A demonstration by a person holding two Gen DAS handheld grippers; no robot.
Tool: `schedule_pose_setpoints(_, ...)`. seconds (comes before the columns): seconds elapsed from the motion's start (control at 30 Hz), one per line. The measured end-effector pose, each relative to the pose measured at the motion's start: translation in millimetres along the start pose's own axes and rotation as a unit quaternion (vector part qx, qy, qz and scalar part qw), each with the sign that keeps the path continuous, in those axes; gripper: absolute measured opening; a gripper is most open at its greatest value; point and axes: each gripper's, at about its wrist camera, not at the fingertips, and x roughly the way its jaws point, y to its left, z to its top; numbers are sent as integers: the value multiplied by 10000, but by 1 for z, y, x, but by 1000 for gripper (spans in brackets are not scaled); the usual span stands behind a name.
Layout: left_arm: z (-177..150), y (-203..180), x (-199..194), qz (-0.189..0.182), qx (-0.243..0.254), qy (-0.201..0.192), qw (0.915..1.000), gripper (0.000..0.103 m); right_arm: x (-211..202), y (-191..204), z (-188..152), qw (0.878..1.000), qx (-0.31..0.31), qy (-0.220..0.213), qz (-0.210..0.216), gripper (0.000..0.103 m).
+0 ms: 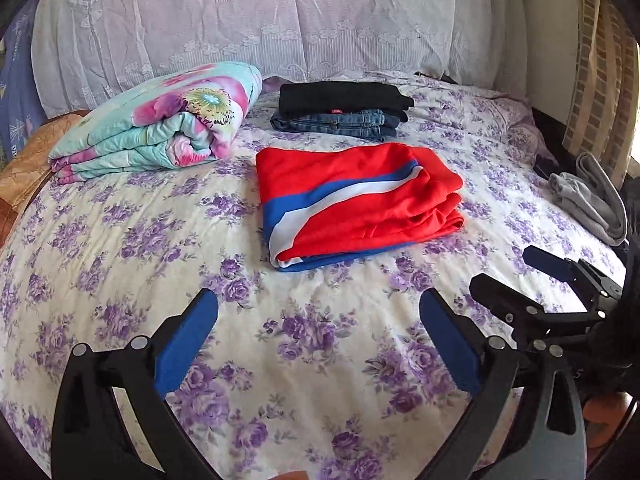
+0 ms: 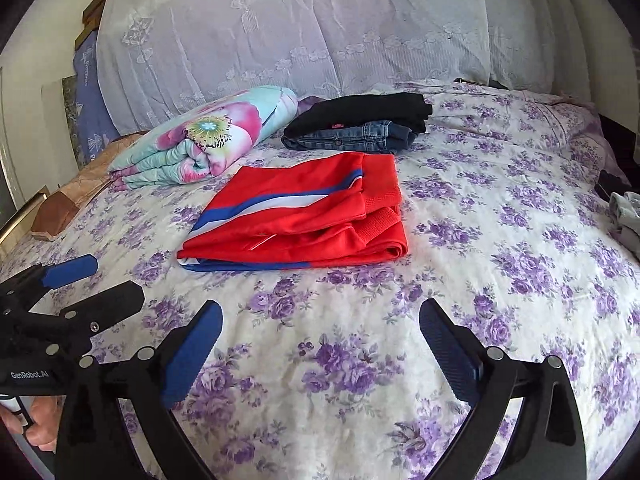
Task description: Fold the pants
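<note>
The red pants (image 1: 356, 204) with a blue and white stripe lie folded into a compact rectangle on the floral bed sheet (image 1: 160, 240); they also show in the right wrist view (image 2: 304, 216). My left gripper (image 1: 318, 312) is open and empty, held above the sheet in front of the pants. My right gripper (image 2: 320, 320) is open and empty too, also short of the pants. Each gripper appears at the edge of the other's view: the right gripper (image 1: 516, 272) and the left gripper (image 2: 114, 280).
A folded black garment (image 1: 344, 98) lies on folded jeans (image 1: 340, 124) behind the pants. A rolled floral quilt (image 1: 160, 128) lies at the back left. A grey garment (image 1: 588, 200) sits at the right edge. A lace-covered headboard (image 1: 240, 20) stands behind.
</note>
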Motion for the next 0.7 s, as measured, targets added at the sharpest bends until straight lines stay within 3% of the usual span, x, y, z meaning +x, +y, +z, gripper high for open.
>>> schedule_pose_setpoints(0.7, -2, 4, -2, 179, 68, -167, 9997, 98, -2, 0, -4, 9999, -77, -22, -100, 99)
